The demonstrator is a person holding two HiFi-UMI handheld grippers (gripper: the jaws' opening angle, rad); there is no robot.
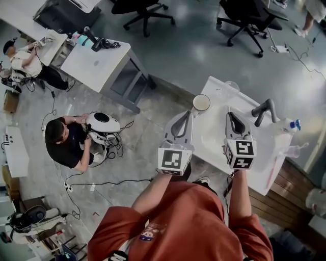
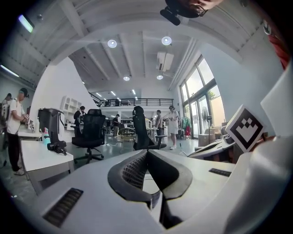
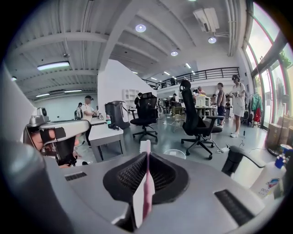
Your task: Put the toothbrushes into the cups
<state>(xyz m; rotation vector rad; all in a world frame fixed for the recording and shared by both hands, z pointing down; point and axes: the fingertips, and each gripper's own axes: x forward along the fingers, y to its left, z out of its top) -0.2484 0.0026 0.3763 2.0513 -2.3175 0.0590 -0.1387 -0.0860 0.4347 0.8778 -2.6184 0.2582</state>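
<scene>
In the right gripper view, a pink and white toothbrush (image 3: pixel 145 183) stands upright between the jaws of my right gripper (image 3: pixel 146 155), which is shut on it; its bristle head sticks out past the tips. In the head view this gripper (image 1: pixel 230 114) hovers over the white sink counter (image 1: pixel 260 171). A cream cup (image 1: pixel 201 103) stands at the counter's far left corner, and a clear cup (image 1: pixel 232 85) (image 3: pixel 175 154) stands behind it. My left gripper (image 1: pixel 190 114) (image 2: pixel 146 153) hangs just in front of the cream cup with its jaws shut. A thin grey strip low between them is unclear.
A dark faucet (image 1: pixel 265 111) (image 3: pixel 233 160) rises on the counter's right, beside a soap bottle (image 1: pixel 291 124) (image 3: pixel 270 176). A grey desk (image 1: pixel 102 63) stands to the far left. One person (image 1: pixel 66 142) crouches on the floor with equipment, and office chairs (image 1: pixel 145 10) stand farther back.
</scene>
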